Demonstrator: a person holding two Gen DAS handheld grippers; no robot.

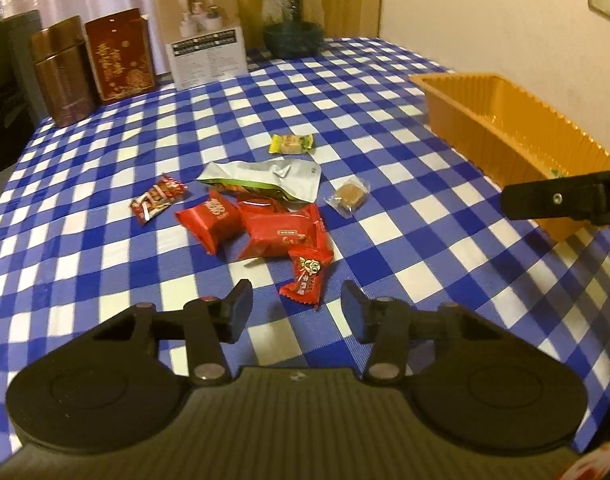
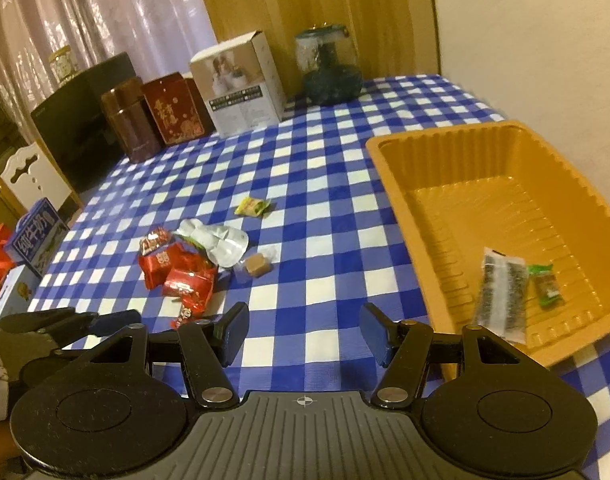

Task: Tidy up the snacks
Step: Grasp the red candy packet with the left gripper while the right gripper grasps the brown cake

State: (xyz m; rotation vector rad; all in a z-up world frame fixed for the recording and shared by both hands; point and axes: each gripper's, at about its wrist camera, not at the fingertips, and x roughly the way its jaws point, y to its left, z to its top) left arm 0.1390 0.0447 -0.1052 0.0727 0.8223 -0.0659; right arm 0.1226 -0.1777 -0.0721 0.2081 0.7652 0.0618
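At twelve o'clock of the left gripper [image 1: 297,312], jaws parted and empty, lie loose snacks [image 1: 265,224]; right gripper [image 2: 303,336], likewise released, nears the orange tray [image 2: 405,184] at two o'clock, presumably the collecting bin.

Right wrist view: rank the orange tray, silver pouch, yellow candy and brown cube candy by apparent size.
1. orange tray, far the largest, though nearest the camera.
2. silver pouch.
3. yellow candy and brown cube candy: look alike, so left unranked.
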